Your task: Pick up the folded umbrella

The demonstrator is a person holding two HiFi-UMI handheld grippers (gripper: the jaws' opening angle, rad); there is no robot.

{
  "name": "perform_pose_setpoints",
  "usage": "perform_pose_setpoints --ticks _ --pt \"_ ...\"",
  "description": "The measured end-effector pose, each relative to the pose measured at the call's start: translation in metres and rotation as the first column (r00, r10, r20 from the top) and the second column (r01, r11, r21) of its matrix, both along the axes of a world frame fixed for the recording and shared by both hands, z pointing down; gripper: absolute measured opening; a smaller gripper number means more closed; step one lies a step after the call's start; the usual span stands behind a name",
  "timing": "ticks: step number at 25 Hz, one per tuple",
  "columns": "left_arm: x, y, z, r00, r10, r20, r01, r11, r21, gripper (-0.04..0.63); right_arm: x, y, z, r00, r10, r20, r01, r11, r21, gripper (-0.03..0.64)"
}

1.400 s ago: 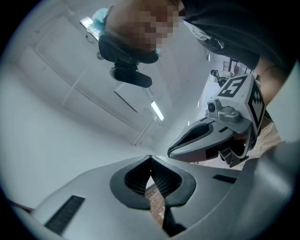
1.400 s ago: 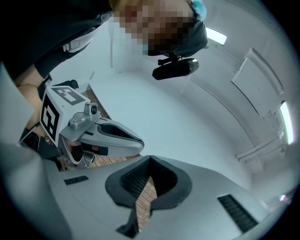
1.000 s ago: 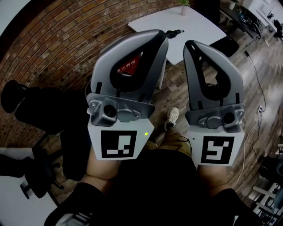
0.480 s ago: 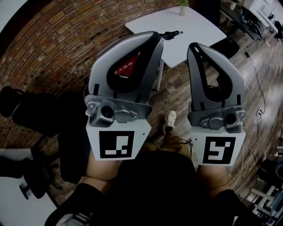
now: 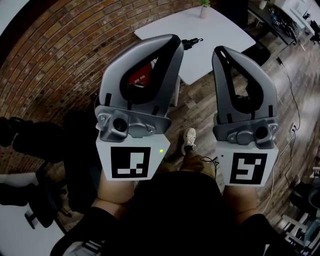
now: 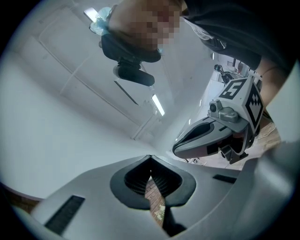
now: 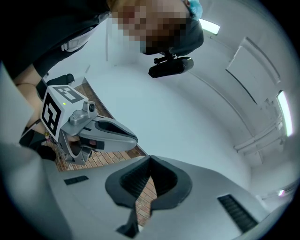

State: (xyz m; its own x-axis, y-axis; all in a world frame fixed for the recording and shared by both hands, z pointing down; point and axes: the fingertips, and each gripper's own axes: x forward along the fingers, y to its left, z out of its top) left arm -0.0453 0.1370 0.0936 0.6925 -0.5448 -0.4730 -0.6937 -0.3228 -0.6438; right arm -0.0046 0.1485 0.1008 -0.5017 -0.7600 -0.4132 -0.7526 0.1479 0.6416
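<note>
The approach is judged in hand: left gripper and right gripper are held closed, empty, short of the table; jaws must be opened at the presumed folded umbrella

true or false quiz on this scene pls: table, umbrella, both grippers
1. The folded umbrella lies on the white table. True.
2. The right gripper holds the umbrella. False: its jaws are together with nothing between them.
3. The left gripper has its jaws wide apart. False: they meet at the tips and are empty.
4. A small potted plant stands on the table. True.
</note>
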Motion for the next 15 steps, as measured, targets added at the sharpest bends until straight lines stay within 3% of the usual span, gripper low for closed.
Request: perform_pose_setpoints --ticks 15 --pt "0.047 -0.127 0.003 0.997 -0.075 0.031 0.075 0.997 -0.027 0.009 0.05 -0.128 -0.002 0.998 -0.064 0.017 0.064 0.997 -0.032 0.028"
